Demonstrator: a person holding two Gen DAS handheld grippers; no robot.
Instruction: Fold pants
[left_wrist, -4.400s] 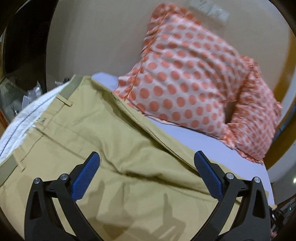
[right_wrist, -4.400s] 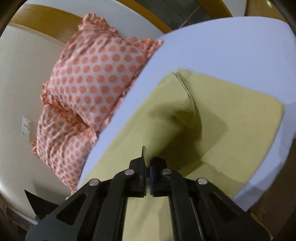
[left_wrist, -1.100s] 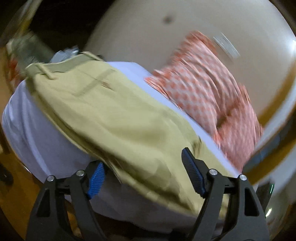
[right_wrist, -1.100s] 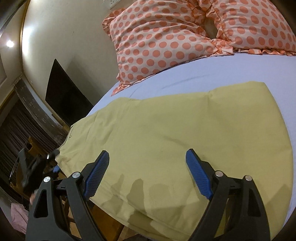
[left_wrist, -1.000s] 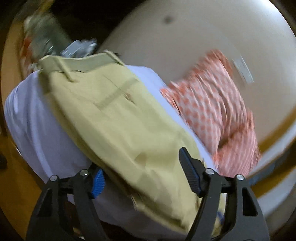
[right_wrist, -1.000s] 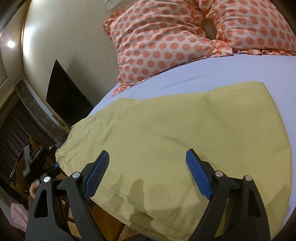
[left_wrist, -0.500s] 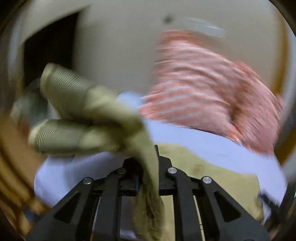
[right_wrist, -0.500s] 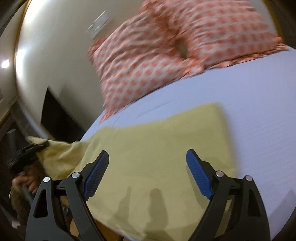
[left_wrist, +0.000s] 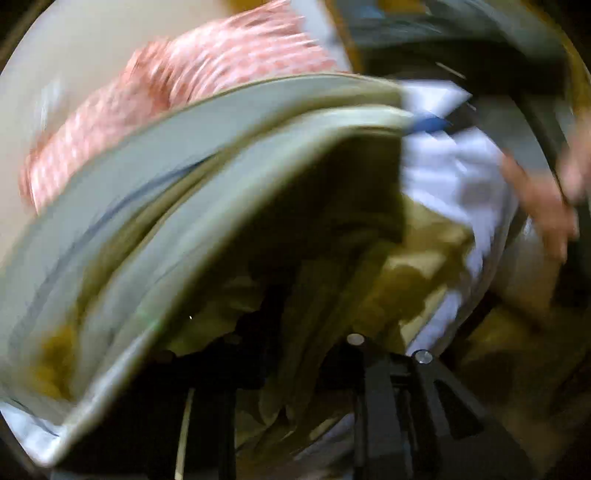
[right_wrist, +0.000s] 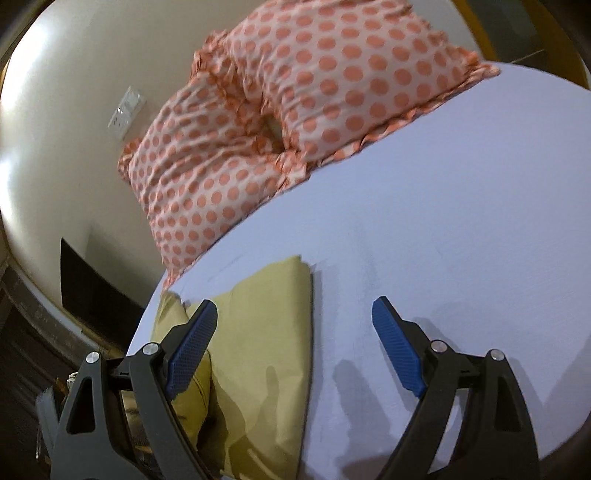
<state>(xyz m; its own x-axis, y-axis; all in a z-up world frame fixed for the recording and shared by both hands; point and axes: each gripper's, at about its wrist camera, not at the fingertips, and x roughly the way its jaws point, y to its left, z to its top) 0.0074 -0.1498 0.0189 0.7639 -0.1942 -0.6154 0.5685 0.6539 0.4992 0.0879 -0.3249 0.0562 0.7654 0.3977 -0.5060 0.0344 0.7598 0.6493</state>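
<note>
The khaki pants (right_wrist: 266, 343) lie partly folded on the lavender bed sheet (right_wrist: 461, 229) at the lower left of the right wrist view. My right gripper (right_wrist: 295, 343) is open and empty, hovering over the pants' right edge and the bare sheet. In the blurred left wrist view my left gripper (left_wrist: 295, 332) is shut on the pants (left_wrist: 221, 206); their waistband, with its pale lining showing, is lifted across the view and hides most of the fingers.
Two orange polka-dot pillows (right_wrist: 295, 107) lean against the cream wall at the head of the bed. A wall socket (right_wrist: 127, 110) sits left of them. A dark screen (right_wrist: 88, 280) stands at the bed's left. The person's hand (left_wrist: 543, 199) shows at right.
My left gripper closed on the waistband end and lifted it, swinging it over the pants toward the right. My right gripper stayed open and turned toward the bare sheet.
</note>
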